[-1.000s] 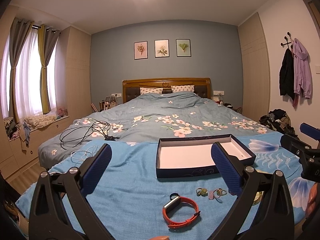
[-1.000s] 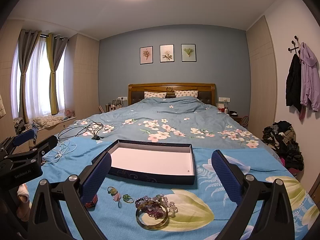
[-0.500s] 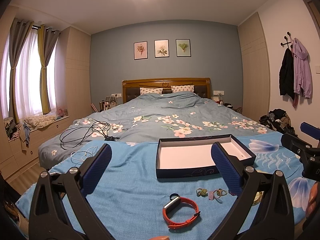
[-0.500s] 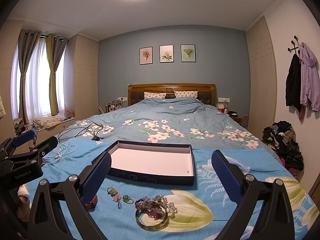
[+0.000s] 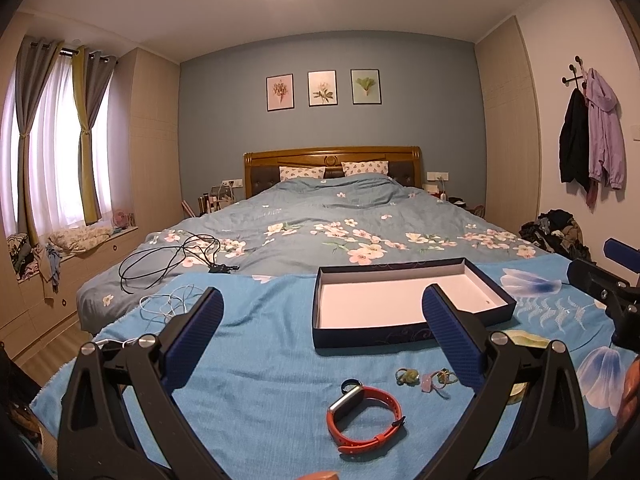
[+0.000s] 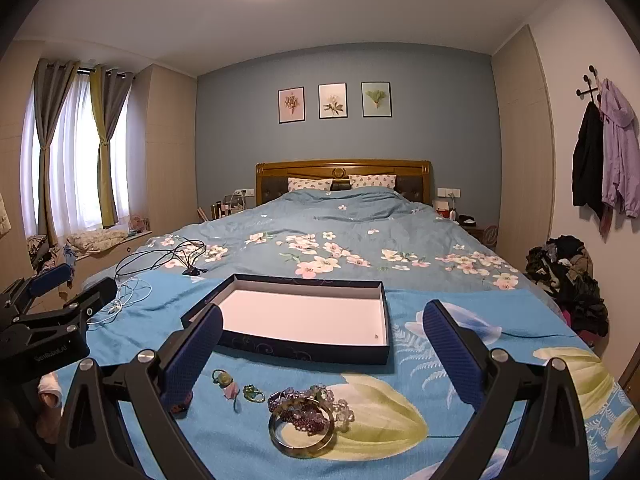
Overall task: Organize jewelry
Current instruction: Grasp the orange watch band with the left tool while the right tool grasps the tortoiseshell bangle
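Jewelry lot, laid out on a bright blue floral cloth spread over the foot of a bed. Left claw: jaws wide apart, holding nothing, hovering above the cloth. Right claw: likewise spread wide and empty.

Item 1: orange-red silicone wristband with a silver watch face, lying flat between the left claw's fingers, nearer the camera than their tips. A small dark ring sits just beside it.

Item 2: small green and pink charm pieces, near the right claw's left finger; in the left view they lie just inside its right finger.

Item 3: purple beaded bracelets heaped with a pale translucent bangle, touching, centred between the right claw's fingers.

Item 4: shallow dark-blue rectangular box with a white interior, open, beyond all the jewelry and past both claws' fingertips.
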`<state>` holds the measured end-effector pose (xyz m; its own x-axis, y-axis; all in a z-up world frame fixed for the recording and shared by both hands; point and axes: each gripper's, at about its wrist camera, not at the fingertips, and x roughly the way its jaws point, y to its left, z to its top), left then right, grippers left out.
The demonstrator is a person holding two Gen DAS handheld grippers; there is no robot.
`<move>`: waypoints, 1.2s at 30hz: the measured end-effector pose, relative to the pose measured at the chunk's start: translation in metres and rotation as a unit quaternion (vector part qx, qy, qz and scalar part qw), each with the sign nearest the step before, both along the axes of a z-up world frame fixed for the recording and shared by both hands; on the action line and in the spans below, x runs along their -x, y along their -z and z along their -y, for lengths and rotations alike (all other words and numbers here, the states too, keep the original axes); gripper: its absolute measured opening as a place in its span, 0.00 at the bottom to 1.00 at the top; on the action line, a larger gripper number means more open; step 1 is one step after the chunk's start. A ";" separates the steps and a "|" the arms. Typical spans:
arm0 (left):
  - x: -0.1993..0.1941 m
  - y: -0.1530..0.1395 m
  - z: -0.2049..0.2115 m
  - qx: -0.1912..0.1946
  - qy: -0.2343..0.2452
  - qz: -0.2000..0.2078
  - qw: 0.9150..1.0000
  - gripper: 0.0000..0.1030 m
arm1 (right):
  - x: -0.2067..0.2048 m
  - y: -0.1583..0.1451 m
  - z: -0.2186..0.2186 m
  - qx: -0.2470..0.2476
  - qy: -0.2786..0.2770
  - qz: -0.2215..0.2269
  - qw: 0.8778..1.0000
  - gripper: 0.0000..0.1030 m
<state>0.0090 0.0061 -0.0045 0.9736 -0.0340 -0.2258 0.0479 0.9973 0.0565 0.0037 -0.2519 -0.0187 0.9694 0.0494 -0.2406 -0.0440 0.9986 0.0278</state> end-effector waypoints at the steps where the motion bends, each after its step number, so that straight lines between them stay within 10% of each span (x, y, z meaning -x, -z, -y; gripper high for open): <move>1: -0.001 0.000 0.000 -0.001 0.000 -0.002 1.000 0.95 | -0.001 0.001 0.000 0.002 -0.001 -0.004 1.000 0.94; 11: -0.031 0.028 -0.007 -0.020 -0.001 -0.069 0.997 0.95 | -0.037 0.033 0.013 0.000 -0.030 -0.137 0.990 0.93; 17: -0.058 0.057 -0.016 -0.023 0.035 -0.161 0.986 0.95 | -0.059 0.068 0.015 -0.006 -0.058 -0.242 0.969 0.54; 24: -0.075 0.084 -0.012 -0.041 0.080 -0.221 0.971 0.73 | -0.068 0.092 0.018 -0.043 -0.078 -0.307 0.947 0.14; 36: -0.090 0.106 -0.006 -0.035 0.139 -0.305 0.942 0.18 | -0.077 0.089 0.036 -0.095 -0.092 -0.327 0.936 0.04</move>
<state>0.0990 0.0118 -0.1106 0.6183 -0.2322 -0.7509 0.3507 0.9365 -0.0008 0.0805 -0.2874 -0.1081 0.5883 0.3032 -0.7497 -0.1258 0.9501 0.2855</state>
